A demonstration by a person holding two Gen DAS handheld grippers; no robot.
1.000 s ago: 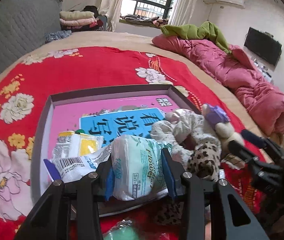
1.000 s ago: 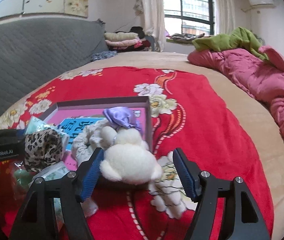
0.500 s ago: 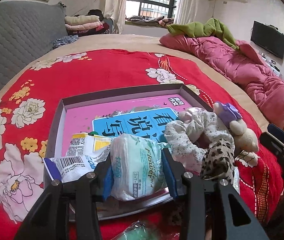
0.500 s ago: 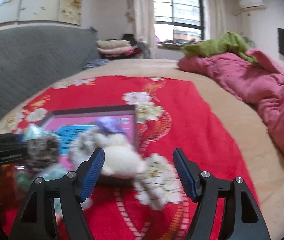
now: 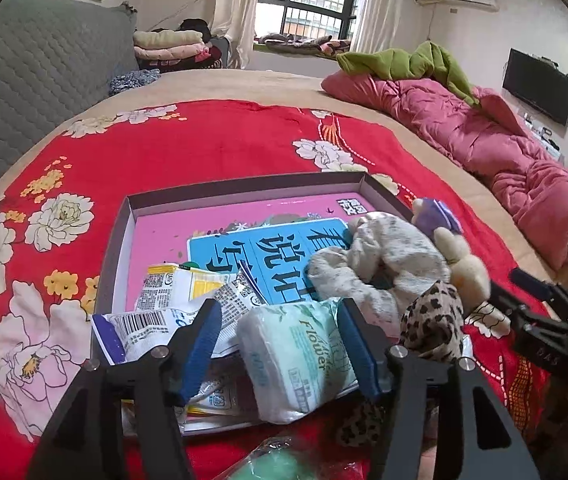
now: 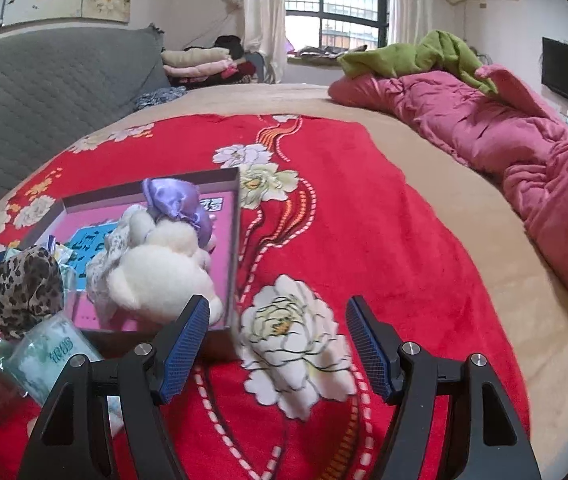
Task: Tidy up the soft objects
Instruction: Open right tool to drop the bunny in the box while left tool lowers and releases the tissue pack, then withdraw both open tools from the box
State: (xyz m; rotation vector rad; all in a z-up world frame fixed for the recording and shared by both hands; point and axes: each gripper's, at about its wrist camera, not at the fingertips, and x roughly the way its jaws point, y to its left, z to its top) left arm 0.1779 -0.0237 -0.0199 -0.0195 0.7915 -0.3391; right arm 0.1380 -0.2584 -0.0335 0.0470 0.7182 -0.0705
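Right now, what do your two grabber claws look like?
Both grippers, left and right, look alike: black angular arms ending in two fingers with ribbed blue pads, and silver screws at the joints. The right gripper's side shows faint white lettering. No cables or sleeves show.

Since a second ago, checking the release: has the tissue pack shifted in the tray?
Yes. The tissue pack has tipped toward the tray's near edge, as the left gripper's jaws just opened.

Two black forked finger arms are seen on the left gripper point(image 5: 275, 344) and the right gripper point(image 6: 277, 344). Ribbed blue pads point(image 6: 185, 346) are fitted inside each fingertip, and silver screws point(image 6: 408, 347) are set along the arms.
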